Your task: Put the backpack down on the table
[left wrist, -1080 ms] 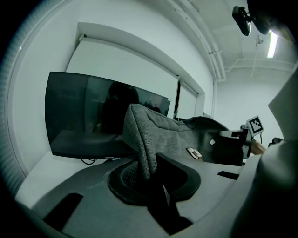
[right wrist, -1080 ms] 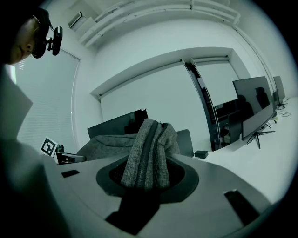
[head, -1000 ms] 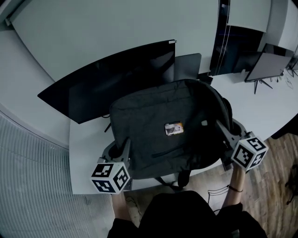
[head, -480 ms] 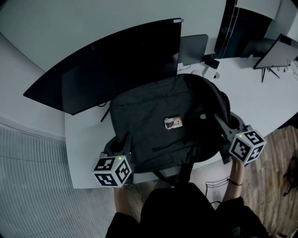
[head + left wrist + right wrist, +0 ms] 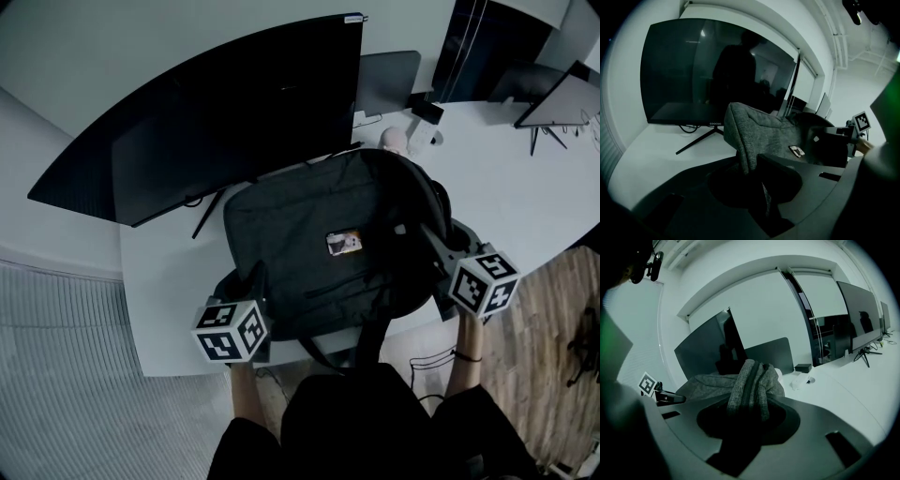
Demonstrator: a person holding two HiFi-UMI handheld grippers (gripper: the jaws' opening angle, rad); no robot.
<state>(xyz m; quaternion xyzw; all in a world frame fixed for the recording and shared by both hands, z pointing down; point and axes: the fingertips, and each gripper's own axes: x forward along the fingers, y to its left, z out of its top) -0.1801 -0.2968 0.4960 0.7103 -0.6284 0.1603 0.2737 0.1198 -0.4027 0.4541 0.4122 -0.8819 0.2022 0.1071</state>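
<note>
A dark grey backpack (image 5: 319,253) lies flat, face up, low over the white table (image 5: 164,281), with a small label patch (image 5: 343,243) on its front. My left gripper (image 5: 253,281) is shut on the bag's left edge; in the left gripper view the grey fabric (image 5: 750,126) is pinched between the jaws of that gripper (image 5: 752,171). My right gripper (image 5: 429,236) is shut on the right side, and a thick fold of fabric (image 5: 751,380) fills its jaws (image 5: 745,411). Whether the bag's underside touches the table is hidden.
A large dark monitor (image 5: 216,122) stands right behind the bag on a thin stand (image 5: 696,140). A grey panel (image 5: 389,80), a small black box (image 5: 427,112) and a white object (image 5: 394,141) sit at the back right. Straps (image 5: 370,337) hang over the table's front edge.
Both grippers have come down with the backpack, which now sits lower and closer to the monitor's foot. Both grips look unchanged.
</note>
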